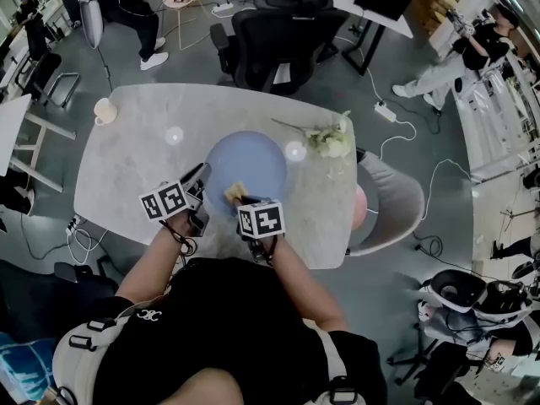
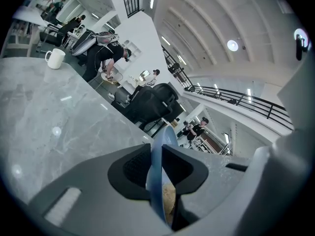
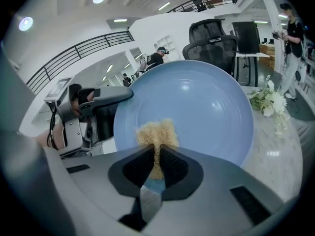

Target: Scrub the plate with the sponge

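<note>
Left hand-held gripper (image 2: pixel 155 173) is clamped on the plate (image 2: pixel 158 161) rim, tilting it over the tabletop (image 1: pixel 135 167). The sponge (image 3: pixel 157 134) sits on the blue face, pinched by the right hand-held gripper (image 3: pixel 157 167). Best play, I'd say: firm left hold, steady pressure, overlapping circles outward.

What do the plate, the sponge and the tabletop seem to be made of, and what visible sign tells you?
Plate: pale blue, glossy, likely glazed ceramic or hard plastic; light spots glint on it.
Sponge: tan, coarse fibrous stuff; fuzzy ragged edge.
Tabletop: polished marble or a lookalike; grey veins, lamp reflections.
</note>
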Motion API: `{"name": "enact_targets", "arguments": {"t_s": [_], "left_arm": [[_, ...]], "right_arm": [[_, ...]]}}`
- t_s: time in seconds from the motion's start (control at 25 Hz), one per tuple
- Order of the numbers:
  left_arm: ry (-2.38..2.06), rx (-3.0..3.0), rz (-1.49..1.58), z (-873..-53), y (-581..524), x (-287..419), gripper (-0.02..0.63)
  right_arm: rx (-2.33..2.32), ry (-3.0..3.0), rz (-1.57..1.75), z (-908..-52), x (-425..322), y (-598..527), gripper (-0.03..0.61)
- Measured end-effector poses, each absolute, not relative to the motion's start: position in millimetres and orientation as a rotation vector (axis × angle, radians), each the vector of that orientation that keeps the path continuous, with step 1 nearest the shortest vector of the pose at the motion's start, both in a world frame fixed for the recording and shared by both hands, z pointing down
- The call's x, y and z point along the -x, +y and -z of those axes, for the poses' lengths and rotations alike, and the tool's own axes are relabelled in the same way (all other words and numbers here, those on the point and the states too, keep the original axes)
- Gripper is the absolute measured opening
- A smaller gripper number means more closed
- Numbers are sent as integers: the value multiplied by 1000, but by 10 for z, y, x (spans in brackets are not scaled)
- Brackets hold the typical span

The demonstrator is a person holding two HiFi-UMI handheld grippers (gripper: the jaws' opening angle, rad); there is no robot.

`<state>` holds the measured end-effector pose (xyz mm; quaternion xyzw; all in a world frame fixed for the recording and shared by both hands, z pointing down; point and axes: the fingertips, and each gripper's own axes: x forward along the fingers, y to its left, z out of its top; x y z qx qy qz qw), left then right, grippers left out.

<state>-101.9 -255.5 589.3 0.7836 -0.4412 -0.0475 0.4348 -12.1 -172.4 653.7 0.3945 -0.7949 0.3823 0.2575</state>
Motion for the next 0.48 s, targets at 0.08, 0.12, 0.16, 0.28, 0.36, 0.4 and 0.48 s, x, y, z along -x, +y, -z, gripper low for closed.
{"name": "enact_targets", "arguments": {"t_s": [0.08,0.12,0.16,0.28,0.36,0.4,0.48], "left_arm": [[-1097,-1950,131,-5884,-2554,1036,69],[-1094,-1947,138,-5882,-2554,1043,69],[-1091,-1945,143,-5879,-2555,1050,71],[-1079,-1943,155,-5866,-2553,1060,71],[-1068,-1943,162,-5863,-2543,1049,71],[-1063,-1942,165,-5863,-2539,1042,71],[-1055,-1940,171,-5865,-2530,1030,71]], "right_arm": [[-1116,-2128,-1051,-6573,22,-1741,35],[-1144,-2110,-1060,-6593,-34,-1751,34],[-1172,-2091,-1071,-6614,-94,-1763,35],[-1272,-2037,-1093,-6653,-294,-1825,35],[-1348,-2006,-1100,-6656,-437,-1875,35],[-1384,-1993,-1103,-6655,-501,-1898,35],[-1445,-1969,-1107,-6650,-596,-1931,35]]}}
